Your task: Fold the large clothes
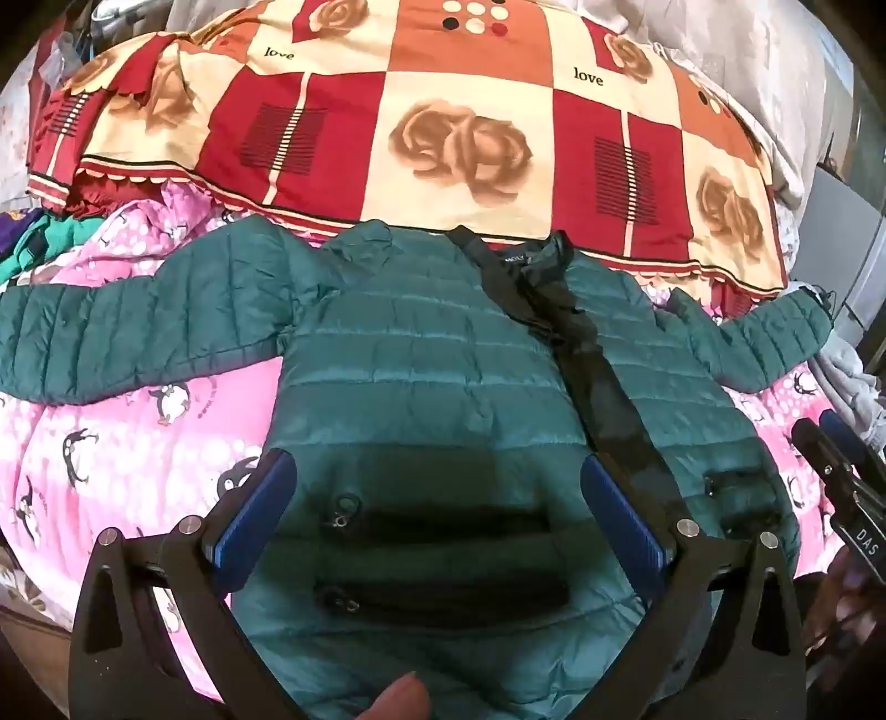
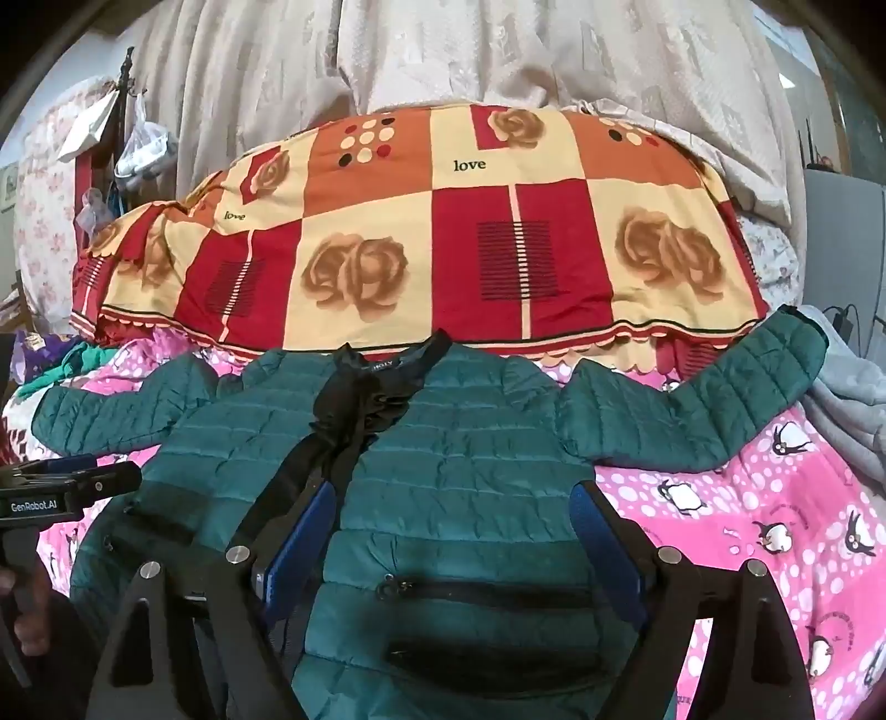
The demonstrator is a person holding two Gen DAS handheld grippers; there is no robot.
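A teal quilted jacket lies front up on the pink penguin sheet, both sleeves spread wide and its black-lined front a little apart. My left gripper hovers open over the jacket's lower left panel, above the zip pockets. Its blue pads touch nothing. In the right wrist view the jacket fills the middle. My right gripper is open over the other front panel, with only flat fabric below its fingers. Each gripper shows at the edge of the other's view: the right gripper and the left gripper.
A folded red and cream rose quilt lies right behind the jacket's collar. Pale curtains hang behind it. A grey garment lies beside the right sleeve, and coloured clothes are heaped at the far left. A fingertip shows below.
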